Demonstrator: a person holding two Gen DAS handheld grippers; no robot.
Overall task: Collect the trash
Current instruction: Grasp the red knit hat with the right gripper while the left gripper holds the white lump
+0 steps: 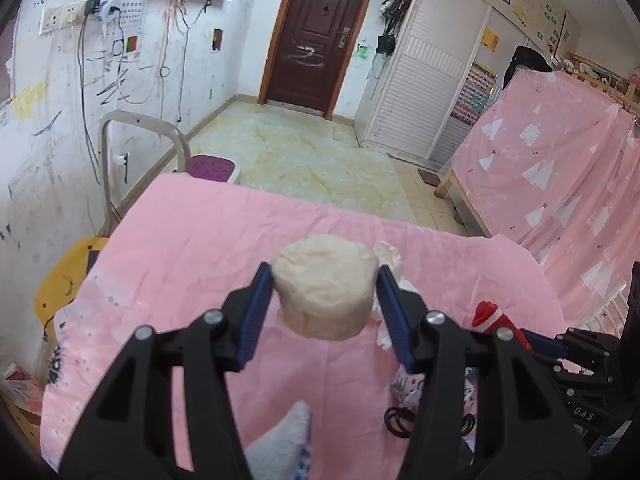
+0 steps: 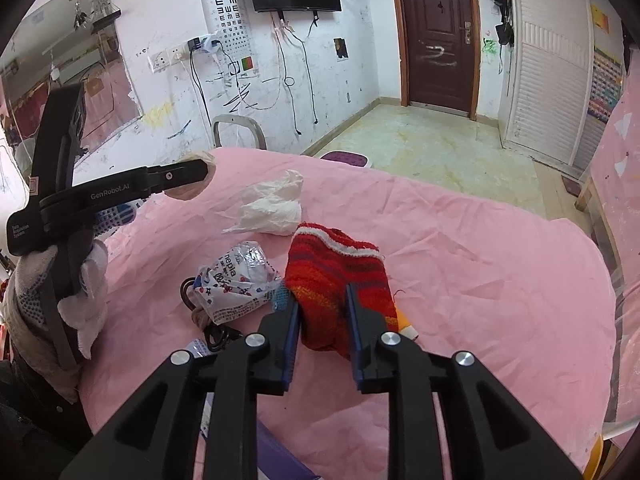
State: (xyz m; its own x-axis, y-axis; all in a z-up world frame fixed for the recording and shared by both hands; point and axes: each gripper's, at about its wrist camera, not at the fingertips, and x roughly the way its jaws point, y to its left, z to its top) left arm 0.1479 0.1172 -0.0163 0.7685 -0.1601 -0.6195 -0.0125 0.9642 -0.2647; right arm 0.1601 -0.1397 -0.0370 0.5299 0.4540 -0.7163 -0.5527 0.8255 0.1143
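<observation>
Covering the frame's middle, the pink sheet (image 2: 460,248) stays bare toward its right edge. The right gripper (image 2: 322,300) is clenched on a red knitted sock (image 2: 332,264) at lower centre. The left gripper (image 1: 325,280) grasps a cream paper wad (image 1: 324,284), lifted at centre frame.
</observation>
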